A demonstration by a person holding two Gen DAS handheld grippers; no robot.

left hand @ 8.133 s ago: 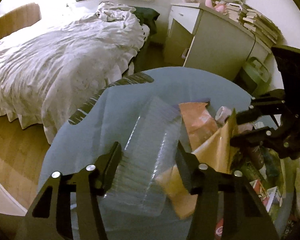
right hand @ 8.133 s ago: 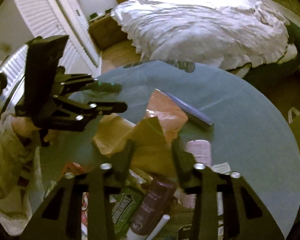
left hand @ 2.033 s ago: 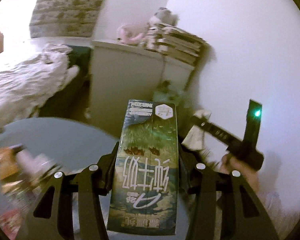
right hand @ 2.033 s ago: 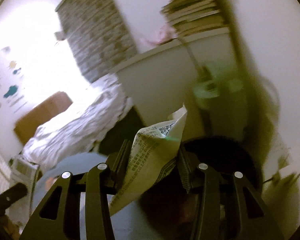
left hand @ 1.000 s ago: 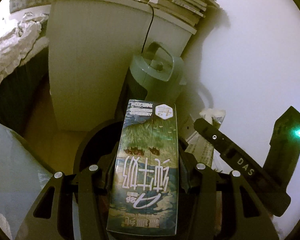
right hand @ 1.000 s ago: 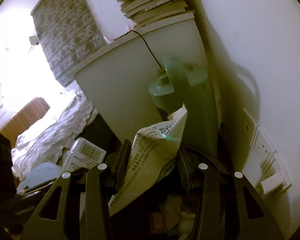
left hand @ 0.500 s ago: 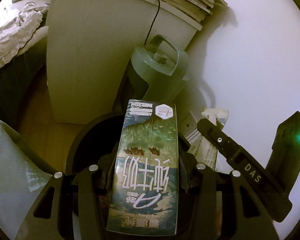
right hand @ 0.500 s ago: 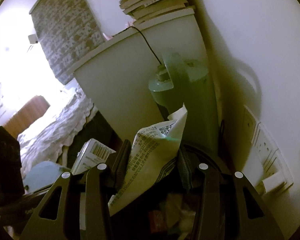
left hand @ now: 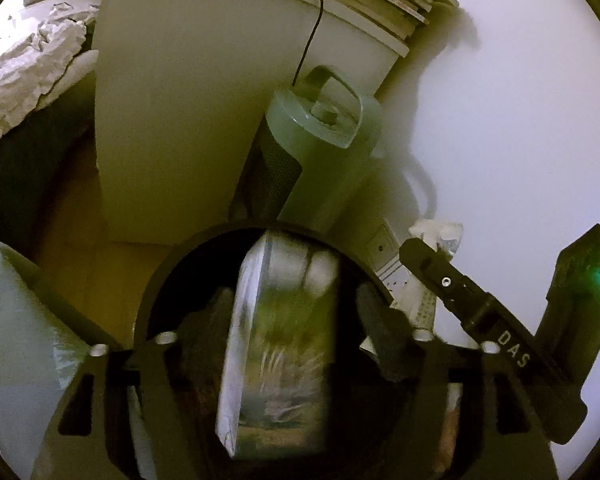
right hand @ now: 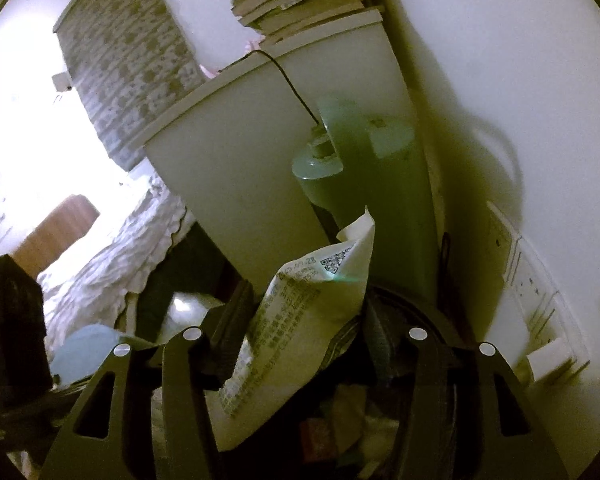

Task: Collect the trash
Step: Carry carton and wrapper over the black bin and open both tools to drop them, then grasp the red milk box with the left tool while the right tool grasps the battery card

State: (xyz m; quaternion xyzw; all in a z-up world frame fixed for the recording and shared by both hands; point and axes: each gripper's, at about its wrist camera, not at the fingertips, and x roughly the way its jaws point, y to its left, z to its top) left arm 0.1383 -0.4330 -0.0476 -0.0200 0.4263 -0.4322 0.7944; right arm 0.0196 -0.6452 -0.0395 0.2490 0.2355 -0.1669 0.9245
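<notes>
The black bin [left hand: 160, 280] mouth lies open below, crowded behind by cabinet [left hand: 188, 120] and green canister [left hand: 324, 148].

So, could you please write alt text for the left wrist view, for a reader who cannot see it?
The left gripper is opening over a round black bin, with a blurred green carton between its fingers, clear of both pads. Behind stand a green canister and a white cabinet; the right gripper enters at right.
</notes>
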